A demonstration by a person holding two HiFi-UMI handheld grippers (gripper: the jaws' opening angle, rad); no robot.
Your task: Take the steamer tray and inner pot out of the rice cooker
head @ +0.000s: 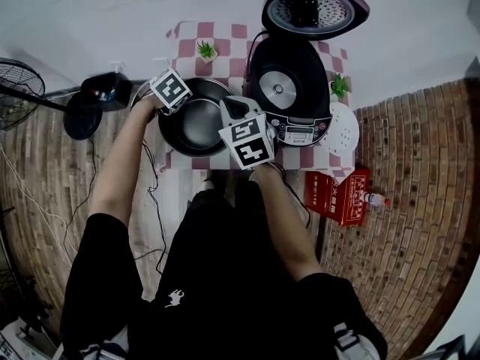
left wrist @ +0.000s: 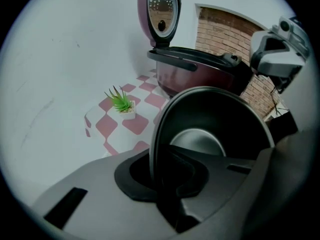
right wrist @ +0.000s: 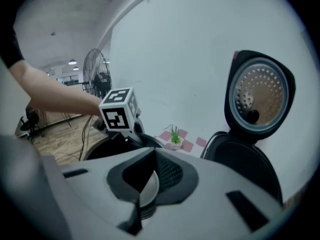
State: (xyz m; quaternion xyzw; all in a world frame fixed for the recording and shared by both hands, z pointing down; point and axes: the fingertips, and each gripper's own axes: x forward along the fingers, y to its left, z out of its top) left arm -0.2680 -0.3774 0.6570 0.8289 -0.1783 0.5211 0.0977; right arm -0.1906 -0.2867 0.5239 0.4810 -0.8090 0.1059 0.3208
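Left gripper [left wrist: 159, 176] and right gripper [right wrist: 142, 194] each clamp the rim of the inner pot [head: 196, 122], at the table's [head: 225, 47] front left corner. The steamer tray [head: 343, 130] lies at the right edge, just beside the open rice cooker [head: 289, 88] farther back.

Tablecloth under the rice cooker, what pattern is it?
The tablecloth has pink and white checks; the head view shows it best.
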